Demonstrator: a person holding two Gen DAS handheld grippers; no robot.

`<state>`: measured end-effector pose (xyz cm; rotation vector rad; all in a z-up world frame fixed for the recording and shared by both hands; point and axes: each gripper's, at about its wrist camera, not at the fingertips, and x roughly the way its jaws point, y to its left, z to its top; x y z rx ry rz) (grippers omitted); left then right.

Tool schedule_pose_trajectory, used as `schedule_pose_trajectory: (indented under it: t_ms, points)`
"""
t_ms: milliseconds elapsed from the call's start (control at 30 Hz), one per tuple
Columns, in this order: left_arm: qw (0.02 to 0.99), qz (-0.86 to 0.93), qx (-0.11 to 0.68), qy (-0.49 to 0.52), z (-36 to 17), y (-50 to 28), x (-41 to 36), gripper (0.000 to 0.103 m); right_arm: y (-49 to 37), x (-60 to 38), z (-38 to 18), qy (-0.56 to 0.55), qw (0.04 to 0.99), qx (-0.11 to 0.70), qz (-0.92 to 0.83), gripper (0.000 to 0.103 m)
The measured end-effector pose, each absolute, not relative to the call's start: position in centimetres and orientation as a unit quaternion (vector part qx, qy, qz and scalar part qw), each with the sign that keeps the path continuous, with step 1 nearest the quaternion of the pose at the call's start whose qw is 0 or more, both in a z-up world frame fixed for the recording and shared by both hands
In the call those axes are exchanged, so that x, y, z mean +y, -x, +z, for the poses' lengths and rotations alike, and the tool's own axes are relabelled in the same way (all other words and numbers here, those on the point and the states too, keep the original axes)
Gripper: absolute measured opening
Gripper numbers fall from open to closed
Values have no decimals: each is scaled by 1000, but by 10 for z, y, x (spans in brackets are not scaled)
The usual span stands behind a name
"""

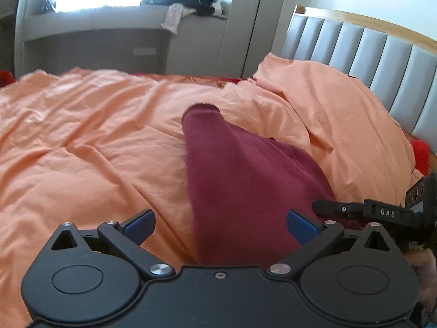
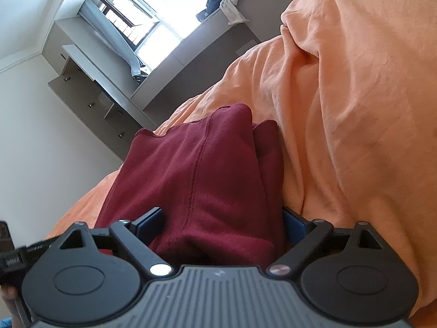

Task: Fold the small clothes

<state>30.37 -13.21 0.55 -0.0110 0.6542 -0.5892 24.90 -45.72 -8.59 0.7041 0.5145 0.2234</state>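
The maroon garment [image 1: 245,180] was laid on the orange bedspread [image 1: 90,136] between the spread-apart fingers of both the left gripper [image 1: 220,225] and the right gripper [image 2: 222,225].

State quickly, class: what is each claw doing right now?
Left claw: open, holding nothing.
Right claw: open wide, maroon garment lying between its fingers, not gripped.

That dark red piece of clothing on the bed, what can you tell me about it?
The dark red garment looks like soft knit cotton, with a stitched seam down its middle and a hemmed edge at the far end. It lies folded in layers, long and narrow, on the orange bedsheet. Its near end bunches between the right tool's wide-open blue fingers.
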Motion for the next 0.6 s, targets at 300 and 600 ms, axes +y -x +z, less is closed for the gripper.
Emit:
schedule_pose_trajectory:
  t_ms: [300, 600]
  points:
    - [883, -282, 375, 34, -12, -324, -138, 91, -244, -453, -84, -333, 905, 243, 104, 81]
    - [878, -282, 386, 33, -7, -322, -142, 75, -244, -453, -83, -332, 906, 242, 100, 81]
